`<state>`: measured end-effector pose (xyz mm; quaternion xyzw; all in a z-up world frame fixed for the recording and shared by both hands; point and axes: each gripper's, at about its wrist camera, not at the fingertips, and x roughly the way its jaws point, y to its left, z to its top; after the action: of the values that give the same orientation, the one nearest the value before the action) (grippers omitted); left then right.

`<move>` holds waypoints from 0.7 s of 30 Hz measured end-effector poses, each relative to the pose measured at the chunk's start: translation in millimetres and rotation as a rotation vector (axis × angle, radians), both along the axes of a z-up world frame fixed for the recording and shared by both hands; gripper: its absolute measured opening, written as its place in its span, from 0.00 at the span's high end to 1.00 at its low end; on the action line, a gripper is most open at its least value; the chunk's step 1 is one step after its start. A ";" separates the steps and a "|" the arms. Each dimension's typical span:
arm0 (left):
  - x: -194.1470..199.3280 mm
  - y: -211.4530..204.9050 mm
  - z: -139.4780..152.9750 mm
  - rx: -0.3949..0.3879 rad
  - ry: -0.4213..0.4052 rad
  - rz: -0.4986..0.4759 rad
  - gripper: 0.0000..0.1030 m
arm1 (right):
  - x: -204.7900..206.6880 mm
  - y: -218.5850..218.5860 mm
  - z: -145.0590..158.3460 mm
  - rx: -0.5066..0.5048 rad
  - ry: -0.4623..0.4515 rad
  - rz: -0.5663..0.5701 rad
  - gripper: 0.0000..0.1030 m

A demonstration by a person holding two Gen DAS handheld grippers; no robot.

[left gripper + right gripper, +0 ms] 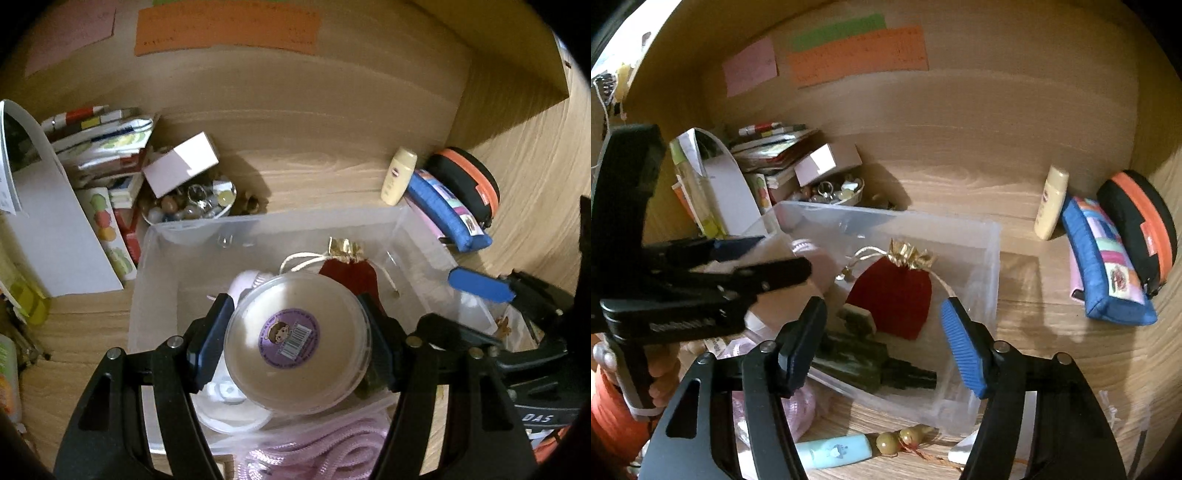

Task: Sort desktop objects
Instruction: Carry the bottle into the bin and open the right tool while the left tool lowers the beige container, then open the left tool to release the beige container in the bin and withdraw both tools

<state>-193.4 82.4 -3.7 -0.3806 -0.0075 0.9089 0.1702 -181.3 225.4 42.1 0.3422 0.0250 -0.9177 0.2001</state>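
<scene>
My left gripper point(295, 339) is shut on a round clear plastic container point(295, 343) with a purple barcode sticker, held over the clear plastic bin point(207, 229). In the bin lie a red velvet pouch with gold trim point(892, 295), a dark green object point(864, 363) and a pink item. My right gripper point(882, 343) is open and empty above the bin's near right part. The left gripper shows in the right wrist view point(775, 258) at the left, over the bin's left side. The right gripper's blue pad point(480, 284) shows in the left wrist view.
Books and boxes point(107, 147) and a bowl of marbles point(192, 206) stand at the back left. A cream bottle point(1051, 206), blue pencil case point(1108, 266) and black-orange pouch point(1141, 229) lie at right. Pink rope point(325, 450), a mint tube point(834, 450) and beads point(901, 439) lie in front.
</scene>
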 end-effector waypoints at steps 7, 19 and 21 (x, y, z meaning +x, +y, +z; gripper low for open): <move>9.2 2.1 -0.6 -0.052 0.028 0.011 0.35 | 0.3 15.8 3.0 -0.071 -0.042 -0.039 0.27; 62.1 -12.8 60.3 -0.073 0.233 0.083 0.20 | 42.1 56.2 33.3 -0.113 0.059 -0.182 0.14; 70.2 -19.9 67.7 -0.072 0.251 0.104 0.13 | 54.2 62.4 43.0 -0.101 0.107 -0.224 0.13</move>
<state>-123.2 62.5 64.1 -0.2690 0.0270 0.9566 0.1087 -127.0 287.8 85.1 0.2830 -0.0492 -0.9513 0.1117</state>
